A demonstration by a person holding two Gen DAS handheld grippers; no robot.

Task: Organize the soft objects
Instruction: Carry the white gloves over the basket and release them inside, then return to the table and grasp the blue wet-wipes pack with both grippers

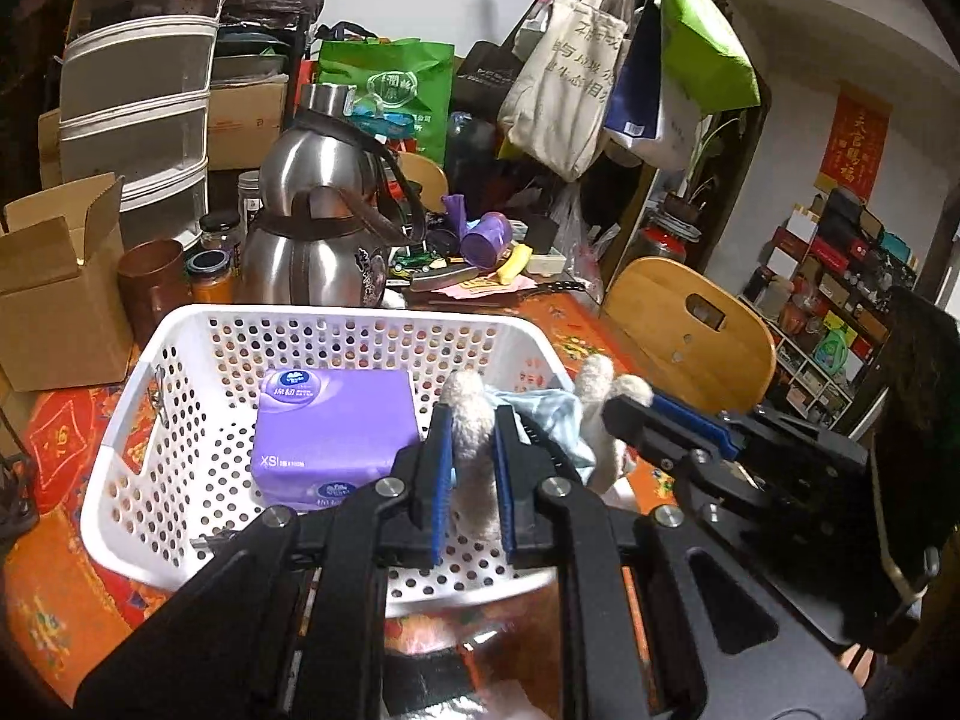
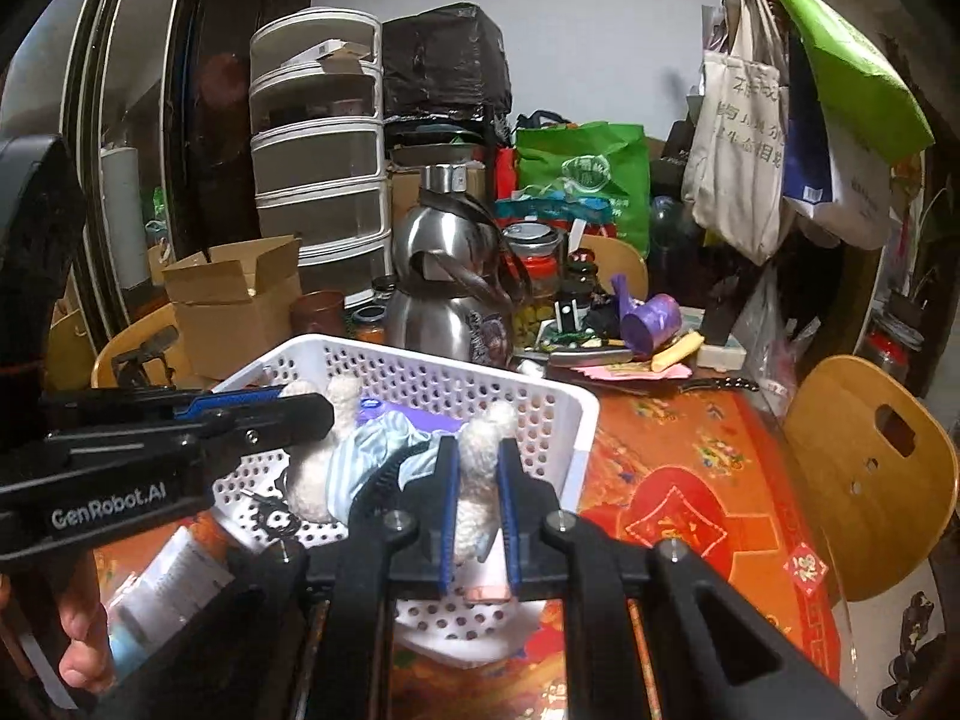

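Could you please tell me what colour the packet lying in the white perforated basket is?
The soft rectangular tissue packet is purple, clearest in the left wrist view.

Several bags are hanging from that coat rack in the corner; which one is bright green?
The bright green bag is the outermost one, highest on the rack, hanging over the cream canvas tote with dark printed characters and a navy-and-white bag between them.

One basket (image 1: 180,360), one tissue pack (image 1: 336,426), one plush toy (image 1: 474,420).

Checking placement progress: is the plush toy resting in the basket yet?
Not yet. Both grippers, left and right, grip the plush toy, holding it over the basket beside the tissue pack.
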